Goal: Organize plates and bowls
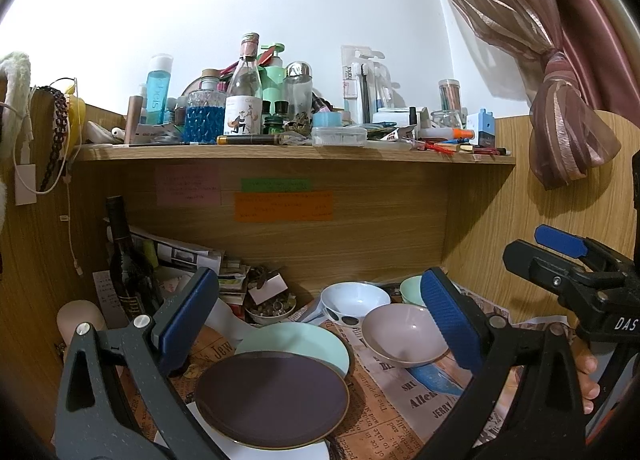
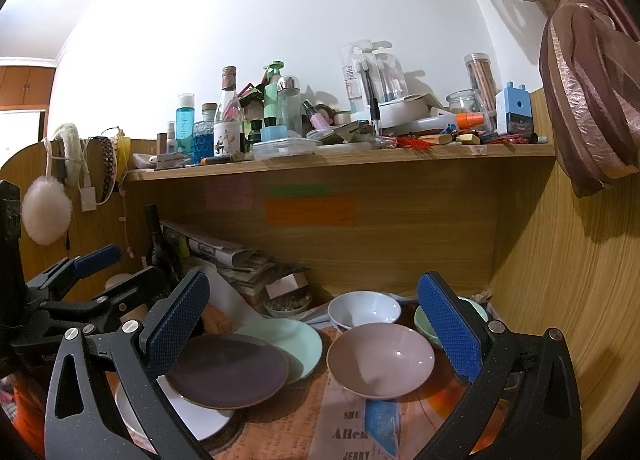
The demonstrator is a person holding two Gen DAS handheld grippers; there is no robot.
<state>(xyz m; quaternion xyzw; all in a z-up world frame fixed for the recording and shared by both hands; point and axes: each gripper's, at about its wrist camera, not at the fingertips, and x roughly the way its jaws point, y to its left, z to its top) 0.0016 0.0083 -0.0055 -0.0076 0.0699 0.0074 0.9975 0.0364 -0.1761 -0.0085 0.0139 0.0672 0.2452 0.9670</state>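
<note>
Left gripper (image 1: 318, 316): we see its blue-padded jaws spread wide with nothing between them, poised above the plates. Right gripper (image 2: 320, 324): jaws likewise wide apart and empty, above the bowls. In the left wrist view the right gripper shows at the right edge with fingers (image 1: 588, 376) of the person's hand behind it.

Nearest, on the newspaper (image 2: 348, 428) lining the desk, we note a white plate (image 2: 192, 416) at the bottom, a dark brown plate (image 1: 272, 400) overlapping it, and a mint plate (image 1: 296, 344) partly under the brown one's far rim. All three are empty. Legible newsprint: "Allen", "JERRY", "SHU"; in the left wrist view also "Jew".

Right of the plates sits the pink bowl (image 2: 380, 360), empty. Just behind it, the white bowl (image 2: 364, 310) with dark oval spots on its outer wall, empty. At the far right, the mint bowl (image 2: 424, 322), largely hidden by the right finger; we cannot tell its contents.

Further back, a small dish (image 1: 270, 310) holds small mixed bits, too small to identify. A dark bottle (image 1: 124, 256) stands at the left beside stacked papers (image 2: 244, 264).

On the back panel: pink, green and orange sticky notes (image 1: 284, 206), writing unreadable.

Top shelf (image 1: 296, 152): a blue-liquid bottle (image 1: 158, 88) with vertical lettering, unclear; a clear bottle (image 1: 244, 96) with a cartoon label; a glass jar (image 2: 466, 102); a tube of pencils (image 2: 480, 72); a toothbrush pack (image 1: 362, 80) reading "harks".
</note>
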